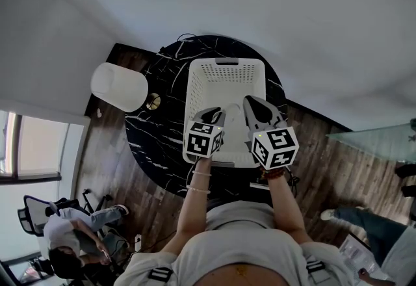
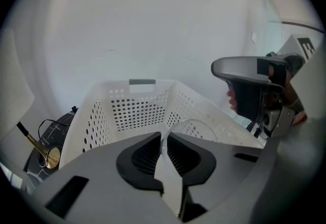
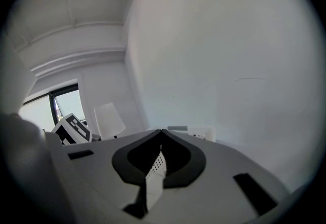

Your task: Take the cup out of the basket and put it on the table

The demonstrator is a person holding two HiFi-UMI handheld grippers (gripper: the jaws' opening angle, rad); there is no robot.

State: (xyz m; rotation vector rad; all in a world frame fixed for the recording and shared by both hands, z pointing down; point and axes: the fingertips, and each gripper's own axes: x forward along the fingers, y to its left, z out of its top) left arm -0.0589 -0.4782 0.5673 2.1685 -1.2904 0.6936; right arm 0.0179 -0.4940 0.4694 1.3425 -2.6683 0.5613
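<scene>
**Surface.** We see a round black surface (image 1: 146, 142), marble-like, glossy and crossed by thin white veins, standing on a brown plank floor (image 1: 325, 168).

**Basket.** A white plastic basket (image 1: 224, 83) sits on the surface. It is rectangular with rounded corners, its walls are pierced by rows of small round holes, and a grey handle strip is set in the far rim. In the left gripper view we see nothing in it except the cup and the gripper tip reaching in at its near end.

**Lamp.** A smooth white cylindrical lamp shade (image 1: 120, 86) stands beside the basket to the left, apart from it, over a round brass base (image 1: 153, 102).

**Grippers.** Each is grey with dark ribbed pads and carries a cube of square markers.
- The left gripper (image 1: 211, 112) points down over the basket's near-left corner. It is clenched on the cup's thin wall, one pad inside and one outside.
- The right gripper (image 1: 255, 106) lies over the near-right part of the basket. Its jaw tips meet, and a strip of perforated basket wall shows through the slit behind them. We cannot tell whether it is pinched.

**Cup.** The cup (image 2: 191, 129) is clear and thin-walled, with a round rim. It hangs from the left gripper within the basket's opening. We cannot tell whether its base is off the basket's bottom.
</scene>
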